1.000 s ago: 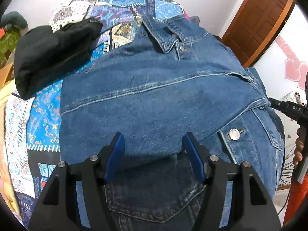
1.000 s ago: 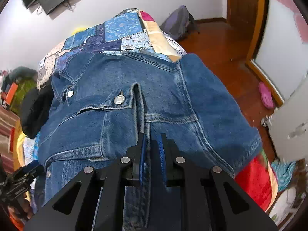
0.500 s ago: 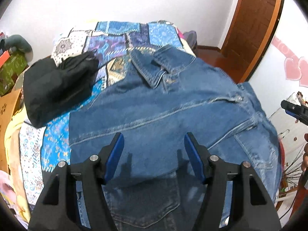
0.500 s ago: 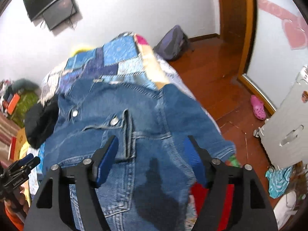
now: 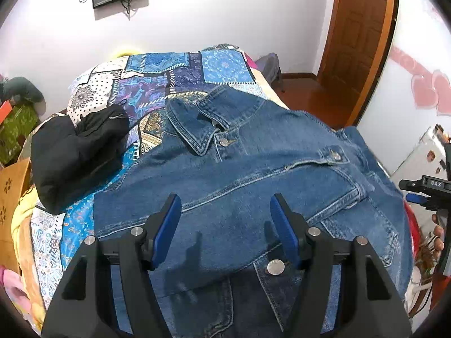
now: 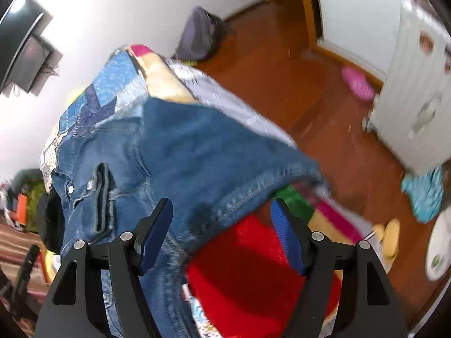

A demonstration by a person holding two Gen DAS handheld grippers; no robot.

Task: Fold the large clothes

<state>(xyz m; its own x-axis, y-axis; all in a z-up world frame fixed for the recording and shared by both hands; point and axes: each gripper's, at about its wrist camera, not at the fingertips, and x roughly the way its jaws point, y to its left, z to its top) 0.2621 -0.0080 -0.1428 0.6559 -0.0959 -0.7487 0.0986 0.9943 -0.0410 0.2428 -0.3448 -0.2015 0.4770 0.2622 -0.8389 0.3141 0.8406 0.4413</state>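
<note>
A blue denim jacket (image 5: 253,174) lies spread on the patchwork bedspread (image 5: 174,70), collar toward the far wall, a sleeve folded across its front. My left gripper (image 5: 225,222) is open and empty, held above the jacket's lower front. My right gripper (image 6: 222,231) is open and empty, above the jacket's (image 6: 180,163) right edge where it hangs over the bed side. The right gripper also shows at the right edge of the left wrist view (image 5: 425,188).
A black garment (image 5: 73,152) lies on the bed left of the jacket. A red cloth (image 6: 242,276) sits below the jacket's edge. Wooden floor (image 6: 296,84), a pink slipper (image 6: 358,84), a white cabinet (image 6: 417,90) and a door (image 5: 363,36) are to the right.
My right gripper opened and let go of the jacket, then swung right toward the bed edge. My left gripper stayed open and rose back from the jacket.
</note>
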